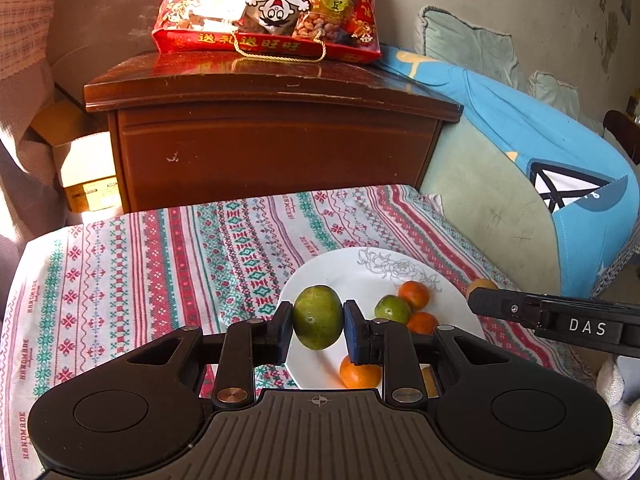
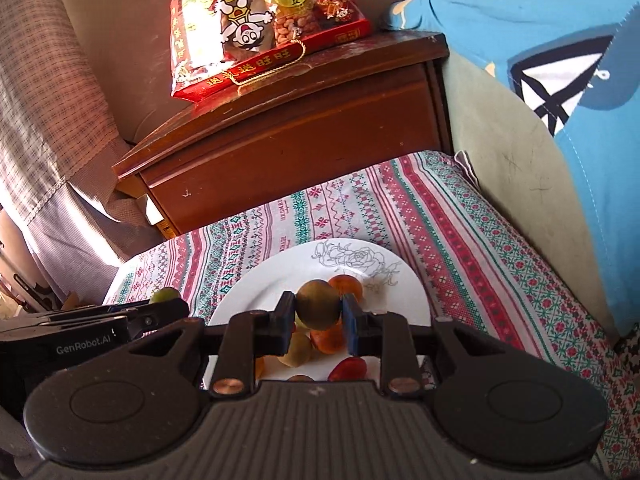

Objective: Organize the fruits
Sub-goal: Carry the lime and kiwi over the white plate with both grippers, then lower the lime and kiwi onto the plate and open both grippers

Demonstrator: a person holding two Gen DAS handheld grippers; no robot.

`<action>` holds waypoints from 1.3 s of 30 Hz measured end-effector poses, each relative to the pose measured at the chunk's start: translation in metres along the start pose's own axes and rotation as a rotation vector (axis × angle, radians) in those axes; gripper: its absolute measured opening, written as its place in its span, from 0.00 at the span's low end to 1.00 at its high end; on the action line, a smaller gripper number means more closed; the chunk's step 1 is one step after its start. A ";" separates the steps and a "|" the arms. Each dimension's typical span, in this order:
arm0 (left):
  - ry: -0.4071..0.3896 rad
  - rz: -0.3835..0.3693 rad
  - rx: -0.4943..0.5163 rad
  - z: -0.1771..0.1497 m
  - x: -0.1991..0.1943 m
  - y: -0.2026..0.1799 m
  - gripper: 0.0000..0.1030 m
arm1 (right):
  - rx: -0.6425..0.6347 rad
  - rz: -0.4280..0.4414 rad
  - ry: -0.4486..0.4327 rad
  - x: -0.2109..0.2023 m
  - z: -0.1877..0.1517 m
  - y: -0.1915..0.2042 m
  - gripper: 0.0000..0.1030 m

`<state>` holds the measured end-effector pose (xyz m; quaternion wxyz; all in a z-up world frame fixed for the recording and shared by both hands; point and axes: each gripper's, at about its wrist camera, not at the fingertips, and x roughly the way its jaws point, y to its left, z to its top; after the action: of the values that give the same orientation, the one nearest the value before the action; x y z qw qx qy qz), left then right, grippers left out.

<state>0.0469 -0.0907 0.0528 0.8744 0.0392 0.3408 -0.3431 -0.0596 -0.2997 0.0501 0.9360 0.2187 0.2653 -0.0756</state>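
The left gripper (image 1: 317, 329) clamps a green fruit (image 1: 318, 317) between its blue pads, held over the near left rim of the white plate (image 1: 340, 276). The right gripper (image 2: 318, 319) likewise pinches a green-brown fruit (image 2: 318, 305), above the middle of the same plate (image 2: 248, 292). Orange fruits (image 1: 414, 294) and a small green one (image 1: 392, 309) lie on the plate beneath. The plate, printed with a rose outline, rests on a patterned red, green and white cloth (image 1: 160, 264) covering the surface. Beyond the cloth stands a dark wooden cabinet (image 1: 272, 148) with a red snack bag (image 1: 266, 8) on top. A blue cushion (image 1: 560, 168) lies to the right, checked fabric (image 2: 36, 92) to the left.
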 end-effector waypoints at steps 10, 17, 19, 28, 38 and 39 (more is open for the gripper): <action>0.056 -0.005 -0.012 0.002 0.031 0.000 0.23 | 0.070 -0.053 0.053 0.022 -0.004 -0.015 0.25; 0.095 -0.004 -0.020 0.002 0.048 -0.002 0.24 | 0.108 -0.069 0.066 0.027 -0.006 -0.021 0.27; 0.095 -0.005 -0.016 0.001 0.051 -0.004 0.24 | 0.111 -0.073 0.060 0.027 -0.005 -0.021 0.27; 0.061 -0.005 -0.058 0.009 0.042 -0.003 0.35 | 0.103 -0.044 0.041 0.022 -0.002 -0.014 0.30; 0.048 0.018 -0.052 0.014 0.018 0.002 0.39 | 0.035 0.000 0.042 0.016 -0.009 0.003 0.37; 0.048 0.022 -0.055 0.014 0.016 0.003 0.40 | 0.031 0.006 0.042 0.015 -0.009 0.005 0.37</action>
<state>0.0653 -0.1016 0.0529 0.8704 0.0270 0.3706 -0.3231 -0.0498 -0.2917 0.0367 0.9270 0.2354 0.2830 -0.0722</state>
